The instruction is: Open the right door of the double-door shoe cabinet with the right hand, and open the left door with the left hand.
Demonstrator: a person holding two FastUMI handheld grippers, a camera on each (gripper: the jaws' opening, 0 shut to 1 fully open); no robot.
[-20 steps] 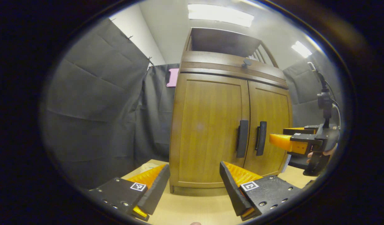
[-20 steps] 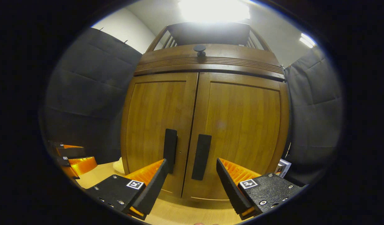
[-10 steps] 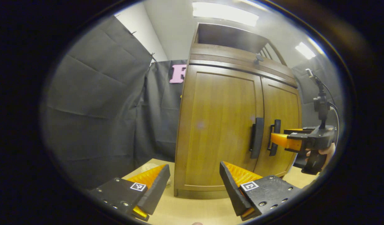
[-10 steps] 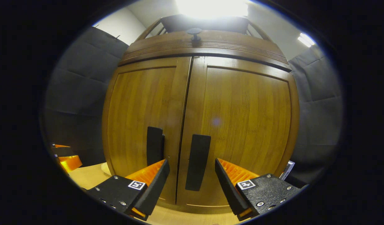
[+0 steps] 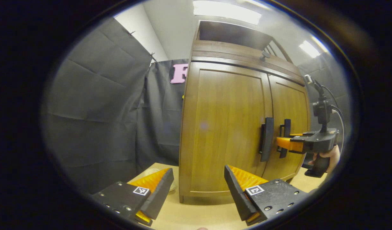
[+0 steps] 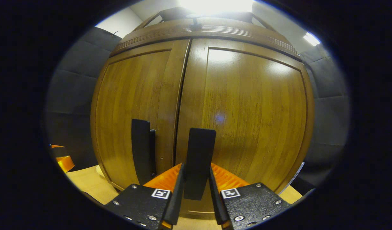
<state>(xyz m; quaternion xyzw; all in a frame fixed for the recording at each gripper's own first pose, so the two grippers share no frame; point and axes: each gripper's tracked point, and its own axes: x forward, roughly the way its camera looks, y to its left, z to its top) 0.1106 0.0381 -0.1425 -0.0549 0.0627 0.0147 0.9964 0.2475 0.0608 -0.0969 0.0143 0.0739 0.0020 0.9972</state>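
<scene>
- Since a second ago, the right gripper (image 6: 194, 187) has gone forward to the cabinet and brought its fingers in from wide apart to either side of the right door's handle; the left gripper (image 5: 197, 185) has edged nearer and swung a little leftward, its fingers unchanged.

- Left gripper view: the tall brown wooden double-door shoe cabinet (image 5: 228, 127) stands on a pale wooden floor (image 5: 199, 215), both doors flush and closed; the left door (image 5: 224, 127) carries a black vertical bar handle (image 5: 267, 139), well ahead of the left gripper, whose fingers are spread wide with nothing between them; farther off, the right gripper (image 5: 280, 143), held by a hand (image 5: 330, 156), has its tips at the second black bar handle (image 5: 284, 137) on the right door (image 5: 290, 124).

- Right gripper view: the right door's handle (image 6: 199, 159) sits between the two fingers, which appear to press on its lower part from both sides (a grip, as far as can be judged); the left door's handle (image 6: 141, 155) stands just beside it, free.

- Progress, judged: no door is open yet; the right handle is taken, so the pull on the right door comes next; the left gripper has yet to reach, grasp and pull its own handle.

- Count: one cabinet, two doors, two handles, two grippers.
</scene>
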